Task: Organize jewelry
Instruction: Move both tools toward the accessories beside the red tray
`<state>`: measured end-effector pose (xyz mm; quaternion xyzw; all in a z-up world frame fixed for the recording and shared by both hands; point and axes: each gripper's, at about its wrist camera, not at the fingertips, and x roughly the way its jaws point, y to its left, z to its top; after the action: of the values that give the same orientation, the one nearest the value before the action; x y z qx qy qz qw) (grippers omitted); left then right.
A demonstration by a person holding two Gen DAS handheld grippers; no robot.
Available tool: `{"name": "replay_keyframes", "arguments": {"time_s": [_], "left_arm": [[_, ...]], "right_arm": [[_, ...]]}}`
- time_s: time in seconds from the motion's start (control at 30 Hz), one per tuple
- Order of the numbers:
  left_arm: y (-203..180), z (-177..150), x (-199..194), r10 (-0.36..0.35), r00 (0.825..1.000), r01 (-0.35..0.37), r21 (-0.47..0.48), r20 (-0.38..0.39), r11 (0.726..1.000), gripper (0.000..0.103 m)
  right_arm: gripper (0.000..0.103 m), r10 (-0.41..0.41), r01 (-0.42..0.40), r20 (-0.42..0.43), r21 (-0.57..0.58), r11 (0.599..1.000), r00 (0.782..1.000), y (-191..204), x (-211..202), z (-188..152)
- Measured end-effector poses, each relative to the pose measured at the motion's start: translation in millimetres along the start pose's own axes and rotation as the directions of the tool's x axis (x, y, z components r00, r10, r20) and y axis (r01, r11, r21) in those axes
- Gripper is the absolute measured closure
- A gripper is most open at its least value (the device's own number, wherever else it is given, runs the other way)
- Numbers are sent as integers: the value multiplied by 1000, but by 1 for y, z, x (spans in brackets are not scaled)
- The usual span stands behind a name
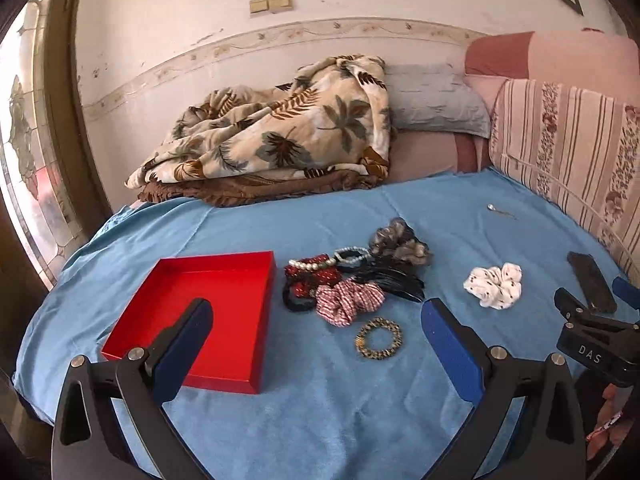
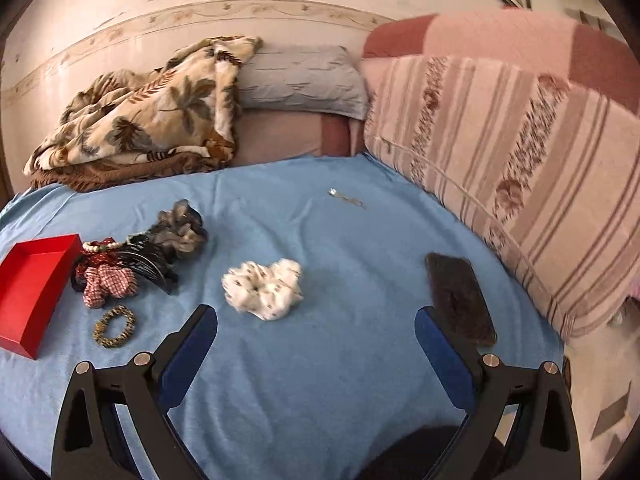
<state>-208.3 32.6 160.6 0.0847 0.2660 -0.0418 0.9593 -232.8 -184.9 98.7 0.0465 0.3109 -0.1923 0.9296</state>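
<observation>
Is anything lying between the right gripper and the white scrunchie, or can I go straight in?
Nothing visible blocks it. The open right gripper faces the white dotted fabric scrunchie across bare blue bedsheet. The dark flat phone lies off to the right, and the pile of hair accessories off to the left.

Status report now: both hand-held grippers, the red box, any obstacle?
Left hand-held gripper open, empty. Right hand-held gripper open, empty. Red box empty; jewelry pile beside it. Phone near right fingers.

The only readable text is "DAS", in pale letters on the black plastic body of the right tool [image 1: 588, 322], at three o'clock in the left wrist view.
</observation>
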Motion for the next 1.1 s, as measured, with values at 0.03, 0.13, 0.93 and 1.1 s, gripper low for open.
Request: {"name": "replay_keyframes", "arguments": {"time_s": [0.03,0.13,0.93,1.1], "left_arm": [[-5,1,0,2,1000,-2,9,-10,1000,0],[-19,4,3,6,999,-5,29,-41,1000,0],[-32,22,15,-47,998,47,-11,-46,999,0],[-19,20,37,5,998,-5,-7,-66,1000,0]], "right_arm": [[2,3,-3,-2,10,1000,1000,-4,1,-2],[2,20,-19,-13,53,998,1000,-21,6,-10],[2,49,-48,-44,39,998,998,-33,17,-30],[2,41,-41,-74,5,999,996,-25,25,-29]]}}
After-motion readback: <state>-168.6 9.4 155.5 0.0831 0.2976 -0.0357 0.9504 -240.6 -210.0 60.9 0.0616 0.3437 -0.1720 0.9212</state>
